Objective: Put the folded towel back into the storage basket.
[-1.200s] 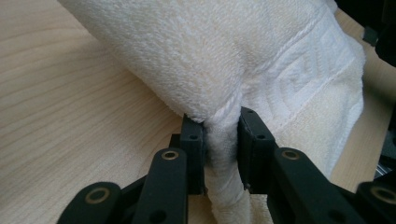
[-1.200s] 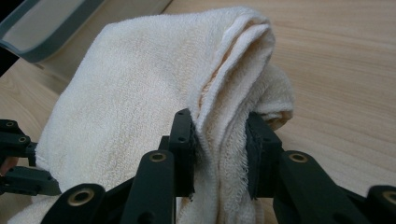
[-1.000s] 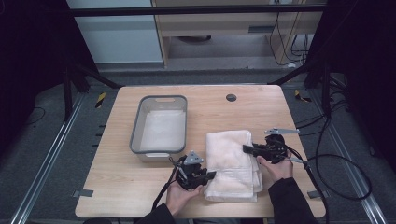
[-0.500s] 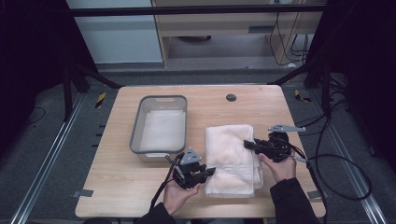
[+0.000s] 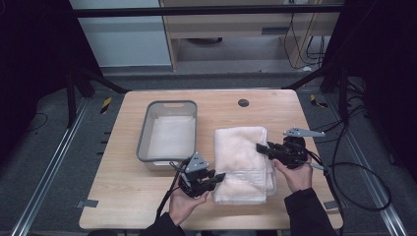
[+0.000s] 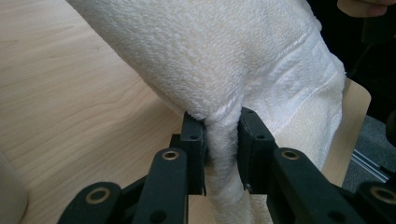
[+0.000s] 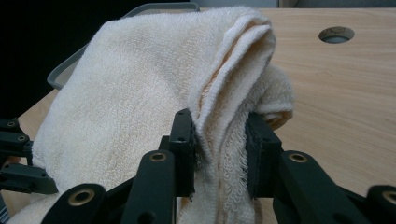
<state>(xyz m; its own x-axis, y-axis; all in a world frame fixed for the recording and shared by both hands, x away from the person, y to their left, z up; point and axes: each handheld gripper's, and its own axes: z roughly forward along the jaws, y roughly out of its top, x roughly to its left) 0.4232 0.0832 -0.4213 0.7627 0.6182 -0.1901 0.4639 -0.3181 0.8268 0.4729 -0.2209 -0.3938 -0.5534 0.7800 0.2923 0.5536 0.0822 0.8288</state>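
Tabletop [image 5: 123, 196]; grey bin [image 5: 168, 130] beside towel [image 5: 243, 157]

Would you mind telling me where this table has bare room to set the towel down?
Bare wood lies left of the grey bin, along the far edge around the round hole, and near the front-left corner. The towel, left gripper and right gripper crowd the front right.

The high view was dim and soft, its surroundings sunk in black while the table [image 5: 147, 206] caught pale light from above, and both gripper views were brighter, their jaws blurred near the lens.
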